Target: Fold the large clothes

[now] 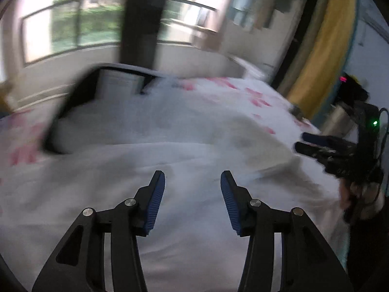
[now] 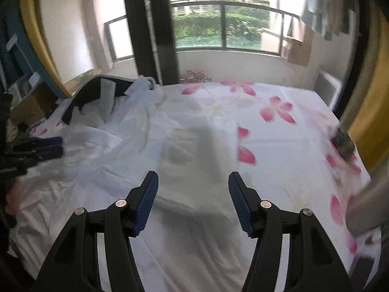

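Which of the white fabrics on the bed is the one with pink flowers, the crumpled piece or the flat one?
The flat bedsheet carries the pink flowers and lies smooth on the right. The crumpled white garment on the left is plain, without print.

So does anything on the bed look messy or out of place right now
Yes. The white garment lies rumpled and bunched on the floral bed sheet, spilling toward the open dark suitcase, not spread flat. Both grippers are open.
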Demonstrator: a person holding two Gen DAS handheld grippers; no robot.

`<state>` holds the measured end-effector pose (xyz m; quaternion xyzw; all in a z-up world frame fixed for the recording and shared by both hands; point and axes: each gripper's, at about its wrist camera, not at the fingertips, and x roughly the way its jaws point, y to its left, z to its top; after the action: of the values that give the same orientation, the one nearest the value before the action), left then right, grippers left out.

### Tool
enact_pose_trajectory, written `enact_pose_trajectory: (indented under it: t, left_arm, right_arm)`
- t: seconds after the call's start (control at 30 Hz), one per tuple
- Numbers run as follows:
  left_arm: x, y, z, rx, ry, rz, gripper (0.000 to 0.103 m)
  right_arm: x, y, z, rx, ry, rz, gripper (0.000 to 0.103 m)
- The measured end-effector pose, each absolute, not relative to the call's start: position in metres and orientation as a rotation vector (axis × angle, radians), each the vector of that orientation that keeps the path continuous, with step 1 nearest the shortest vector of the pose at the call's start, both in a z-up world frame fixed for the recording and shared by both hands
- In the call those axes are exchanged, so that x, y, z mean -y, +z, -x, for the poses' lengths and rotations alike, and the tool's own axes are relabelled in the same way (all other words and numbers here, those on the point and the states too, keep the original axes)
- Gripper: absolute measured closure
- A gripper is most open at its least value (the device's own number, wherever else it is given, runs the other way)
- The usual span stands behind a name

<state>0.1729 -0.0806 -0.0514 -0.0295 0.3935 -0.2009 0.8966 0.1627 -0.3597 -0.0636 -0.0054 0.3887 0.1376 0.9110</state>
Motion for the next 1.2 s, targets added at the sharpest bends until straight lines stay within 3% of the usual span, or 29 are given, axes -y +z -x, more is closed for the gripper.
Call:
enact_pose_trajectory:
  t: [0.23, 0.43, 0.47, 0.53, 0.57, 0.6, 1.0, 1.2]
  left_arm:
    - [-0.021, -0.074, -0.172, -0.825, -0.193, 0.145, 0.053]
    - [-0.063, -0.094, -0.174, -0.858, -0.133, 0.203, 0.053]
    - [-0.066, -0.097, -0.175, -0.862, -0.131, 0.208, 0.053]
    - [-0.070, -0.100, -0.176, -0.868, -0.130, 0.217, 0.053]
    - [-0.072, -0.102, -0.177, -0.870, -0.129, 0.221, 0.053]
    - [-0.073, -0.105, -0.178, -0.875, -0.125, 0.226, 0.053]
    - [-0.066, -0.113, -0.187, -0.905, -0.076, 0.158, 0.053]
    - [-0.057, -0.113, -0.188, -0.910, -0.045, 0.091, 0.053]
  right_arm:
    - [0.292, -0.061, -0.224, -0.793, 0.418, 0.108, 0.043]
    - [0.253, -0.092, -0.292, -0.891, 0.473, 0.150, 0.044]
    - [0.250, -0.097, -0.299, -0.912, 0.481, 0.143, 0.048]
    - [0.245, -0.103, -0.307, -0.946, 0.539, 0.116, 0.068]
    - [0.243, -0.105, -0.308, -0.957, 0.572, 0.099, 0.089]
    - [0.240, -0.105, -0.309, -0.959, 0.589, 0.101, 0.102]
    - [0.303, -0.042, -0.249, -0.637, 0.258, 0.100, 0.102]
    - [0.335, -0.104, -0.228, -0.826, 0.214, 0.003, 0.101]
